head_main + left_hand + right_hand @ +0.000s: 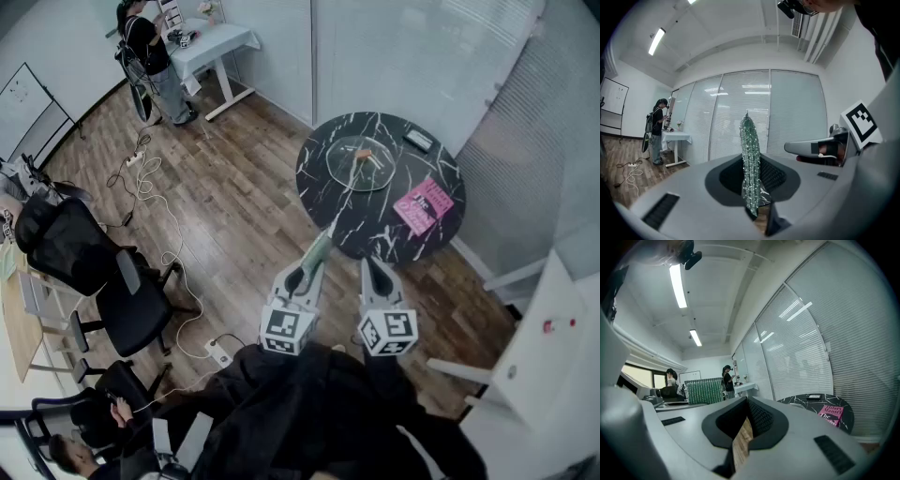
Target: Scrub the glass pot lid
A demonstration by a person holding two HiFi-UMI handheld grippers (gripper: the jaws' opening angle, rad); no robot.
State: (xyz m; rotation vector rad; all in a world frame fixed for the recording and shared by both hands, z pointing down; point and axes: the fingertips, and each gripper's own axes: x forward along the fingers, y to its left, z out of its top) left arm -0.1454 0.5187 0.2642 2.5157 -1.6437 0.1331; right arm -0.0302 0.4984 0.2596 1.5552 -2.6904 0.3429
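Observation:
The glass pot lid (352, 171) lies flat on a round black marble table (328, 192), far ahead of both grippers. My left gripper (307, 270) is shut on a green glittery scrubber (320, 249), which sticks up edge-on between its jaws in the left gripper view (750, 159). Beside it, my right gripper (372, 265) is shut with nothing in it; a thin slit of wooden floor shows between its jaws in the right gripper view. Both grippers hang over the floor, short of the table's near edge. From the right gripper view the scrubber (705, 390) shows at the left.
A pink book (424, 205) and a dark flat device (418, 141) lie on the marble table (811, 401). A person (150, 58) stands at a white desk (214, 42). Black office chairs (80, 251), cables and a power strip (217, 352) crowd the left. White furniture (539, 342) stands at the right.

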